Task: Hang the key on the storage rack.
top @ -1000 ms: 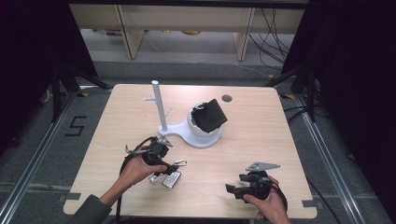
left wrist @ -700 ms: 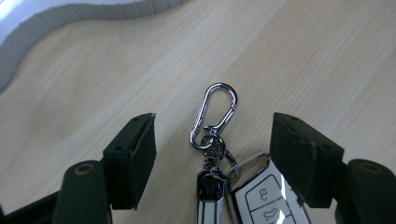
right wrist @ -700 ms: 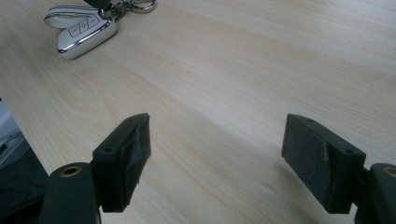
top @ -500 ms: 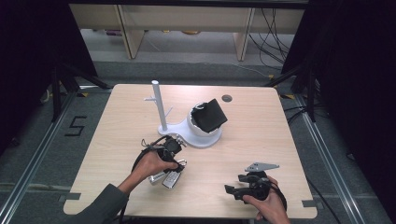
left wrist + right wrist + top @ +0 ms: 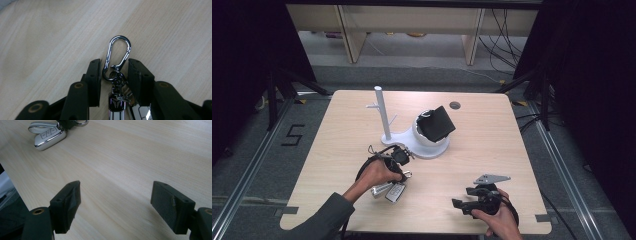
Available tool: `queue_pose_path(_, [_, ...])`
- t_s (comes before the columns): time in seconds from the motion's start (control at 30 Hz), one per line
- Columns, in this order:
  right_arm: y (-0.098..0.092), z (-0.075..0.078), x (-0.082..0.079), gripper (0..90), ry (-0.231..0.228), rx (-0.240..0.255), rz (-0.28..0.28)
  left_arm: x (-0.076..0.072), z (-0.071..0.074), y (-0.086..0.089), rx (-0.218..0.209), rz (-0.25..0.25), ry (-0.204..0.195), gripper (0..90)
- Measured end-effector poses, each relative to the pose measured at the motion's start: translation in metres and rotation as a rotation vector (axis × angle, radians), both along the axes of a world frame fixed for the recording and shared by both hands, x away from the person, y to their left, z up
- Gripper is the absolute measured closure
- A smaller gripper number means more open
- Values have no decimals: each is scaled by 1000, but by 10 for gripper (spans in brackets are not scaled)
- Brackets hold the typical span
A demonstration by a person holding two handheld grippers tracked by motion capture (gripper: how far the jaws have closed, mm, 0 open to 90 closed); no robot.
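The left gripper (image 5: pixel 113 72) sits low over the table (image 5: pixel 492 150), its jaws parted on either side of the lower end of a carabiner (image 5: pixel 117 56). The pads are close to the metal but not yet pressed against it. The carabiner lies flat on the wood, and its loop points away from the gripper. A key fob (image 5: pixel 115 105) hangs from it toward the gripper body.

In the high view this set lies near the front of the table, left of centre, just on the near side of a white stand (image 5: pixel 419 145) with an upright post (image 5: pixel 382 112).

The right gripper (image 5: pixel 115 202) rests at the near right, well apart from the keys. Its jaws are spread wide and hold nothing.

Step in hand, by judgement: grasping the keyring by its clip.

Next move:
1. Close the left jaws squarely on the carabiner shank.
2. Lift straight up so the fob swings free.

The clip is thin and smooth. An off-centre pinch could let it twist or slide out.
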State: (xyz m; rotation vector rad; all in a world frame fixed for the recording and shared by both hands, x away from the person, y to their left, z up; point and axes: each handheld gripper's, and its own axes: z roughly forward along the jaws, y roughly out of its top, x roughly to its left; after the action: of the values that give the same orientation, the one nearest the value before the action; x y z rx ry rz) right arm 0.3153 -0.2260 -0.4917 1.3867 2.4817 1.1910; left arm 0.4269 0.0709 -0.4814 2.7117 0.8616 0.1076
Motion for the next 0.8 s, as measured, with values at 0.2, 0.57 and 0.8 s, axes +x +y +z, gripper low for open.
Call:
queue_pose_path(0.2, [1,-1,0,251,12,17,10,-3,2,-9,53,-69,-14,690])
queue_pose_path(0.57, [0,-1,0,252,12,-2,11,-3,4,-24,143,-150,-29,657])
queue_pose_path(0.8, [1,-1,0,252,18,2,19,-5,4,-30,173,-196,-34,710])
